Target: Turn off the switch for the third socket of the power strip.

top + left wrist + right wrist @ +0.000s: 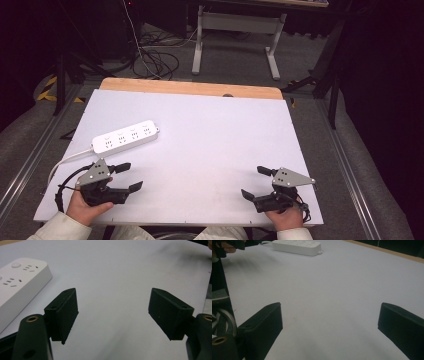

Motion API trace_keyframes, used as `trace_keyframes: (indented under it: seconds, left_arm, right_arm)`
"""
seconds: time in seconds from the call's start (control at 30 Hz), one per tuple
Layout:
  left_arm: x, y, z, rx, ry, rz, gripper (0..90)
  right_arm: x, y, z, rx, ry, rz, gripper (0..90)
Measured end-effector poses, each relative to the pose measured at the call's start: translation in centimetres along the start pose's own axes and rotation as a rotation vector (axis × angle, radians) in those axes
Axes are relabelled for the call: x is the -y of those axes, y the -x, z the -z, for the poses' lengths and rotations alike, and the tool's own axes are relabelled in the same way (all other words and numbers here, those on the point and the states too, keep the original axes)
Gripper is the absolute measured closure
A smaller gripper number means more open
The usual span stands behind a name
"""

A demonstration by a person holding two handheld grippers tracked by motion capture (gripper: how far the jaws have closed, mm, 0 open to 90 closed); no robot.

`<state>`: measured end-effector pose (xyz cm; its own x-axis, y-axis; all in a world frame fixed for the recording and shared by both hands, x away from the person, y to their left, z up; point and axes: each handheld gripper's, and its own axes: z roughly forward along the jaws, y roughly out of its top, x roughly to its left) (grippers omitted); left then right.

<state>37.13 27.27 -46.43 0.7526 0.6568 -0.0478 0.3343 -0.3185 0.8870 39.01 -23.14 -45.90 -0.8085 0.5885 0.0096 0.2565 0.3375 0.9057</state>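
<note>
**Two open grippers rest at the near edge, power strip off to the left**

The tabletop takes up most of what I can see: a broad pale sheet laid over a wooden board whose bare strip shows along the far edge. Around it lies grey carpeted floor, with the white legs of another stand beyond and a tangle of dark cables on the floor at the far left.

On the sheet, toward its left side, lies a white power strip, flat, set at a slant with its sockets facing up. Its white cord runs from the near-left end toward the left edge of the tabletop.

The left gripper sits near the front-left corner, held in the person's left hand, just in front of the power strip and apart from it. Its jaws stand wide apart with nothing between them; in the left gripper view only bare sheet lies between the pads, with the power strip at the upper left.

The right gripper sits near the front-right corner in the right hand, well apart from the power strip. Its jaws are also spread wide and empty, pointing leftward across the sheet.

Both pale sleeves come in at the bottom edge.
</note>
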Motion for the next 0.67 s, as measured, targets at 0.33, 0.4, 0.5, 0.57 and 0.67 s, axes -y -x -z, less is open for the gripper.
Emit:
trace_keyframes:
  seconds: [0.33,0.4,0.5,0.57,0.67]
  left_arm:
    - [-0.04,-0.39,0.38,-0.022,0.012,0.023,24.2]
    - [-0.02,-0.48,0.38,-0.025,0.015,0.031,23.9]
    - [-0.02,-0.57,0.5,-0.025,0.019,0.034,24.3]
    - [-0.03,-0.54,0.53,-0.028,0.02,0.036,24.3]
    - [-0.04,-0.56,0.5,-0.028,0.016,0.036,24.3]
  right_arm:
    - [0.09,0.2,-0.01,0.001,-0.003,-0.01,6.2]
    - [0.1,0.23,-0.1,0.001,-0.007,-0.011,6.2]
    - [0.12,0.26,-0.12,0.001,-0.011,-0.014,6.2]
    - [0.13,0.3,-0.06,0.003,-0.009,-0.014,6.2]
    - [0.14,0.34,-0.03,0.004,-0.008,-0.017,6.2]
